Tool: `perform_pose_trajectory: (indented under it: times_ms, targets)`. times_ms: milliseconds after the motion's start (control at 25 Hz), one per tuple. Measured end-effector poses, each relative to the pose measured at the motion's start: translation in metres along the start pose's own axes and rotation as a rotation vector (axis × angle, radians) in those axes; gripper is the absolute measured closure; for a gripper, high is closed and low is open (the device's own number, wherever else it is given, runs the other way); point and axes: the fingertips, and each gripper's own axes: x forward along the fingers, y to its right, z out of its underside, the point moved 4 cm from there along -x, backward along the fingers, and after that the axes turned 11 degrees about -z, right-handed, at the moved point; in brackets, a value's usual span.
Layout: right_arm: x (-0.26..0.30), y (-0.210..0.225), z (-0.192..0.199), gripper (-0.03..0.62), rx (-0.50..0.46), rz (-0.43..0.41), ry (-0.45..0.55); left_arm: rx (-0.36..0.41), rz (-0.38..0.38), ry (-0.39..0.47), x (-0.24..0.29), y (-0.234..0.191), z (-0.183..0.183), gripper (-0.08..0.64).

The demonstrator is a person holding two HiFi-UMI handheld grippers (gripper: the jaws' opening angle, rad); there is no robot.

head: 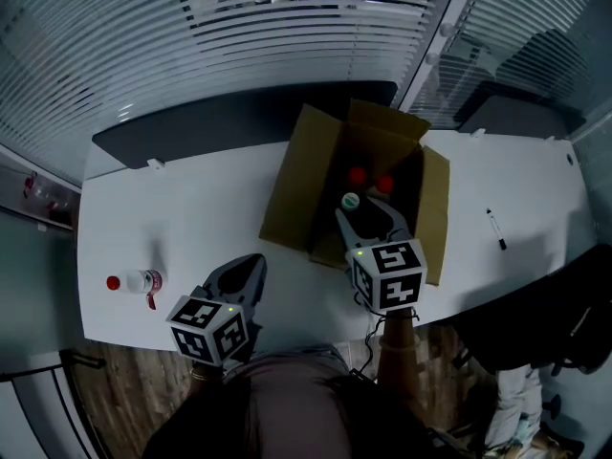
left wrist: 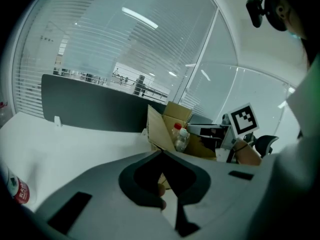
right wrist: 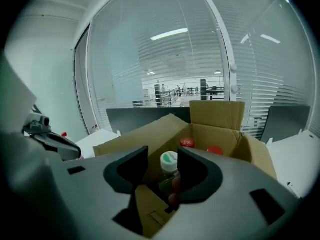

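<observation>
At the middle of a white worktop (head: 191, 208) stands an open cardboard box (head: 296, 189) with its flaps spread. Three bottles stand upright inside it: one with a white and green cap (head: 351, 200) nearest the person, and two with red caps (head: 357, 175) behind it.

The right claw (head: 366, 210) hangs over the near edge of the box. It is released, with its jaws apart on either side of the white and green cap. There is a clear gap on the cap's left side, and its right side sits close against the other jaw.

The left claw (head: 251, 264) is well apart from the box, low over the worktop by the person's body. It is clenched tip to tip, with nothing between the jaws.

Further left, a red-capped bottle (head: 139, 281) lies on its side near the worktop's edge. A pen (head: 495, 229) lies on the worktop to the right of the box.
</observation>
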Motion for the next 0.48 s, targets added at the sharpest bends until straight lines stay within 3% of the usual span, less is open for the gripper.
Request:
perform_pose_trajectory:
  times_ms: [480]
  targets:
    - [0.028, 0.020, 0.018, 0.419, 0.064, 0.034, -0.124, -0.007, 0.014, -0.054, 0.026, -0.014, -0.002, 0.554]
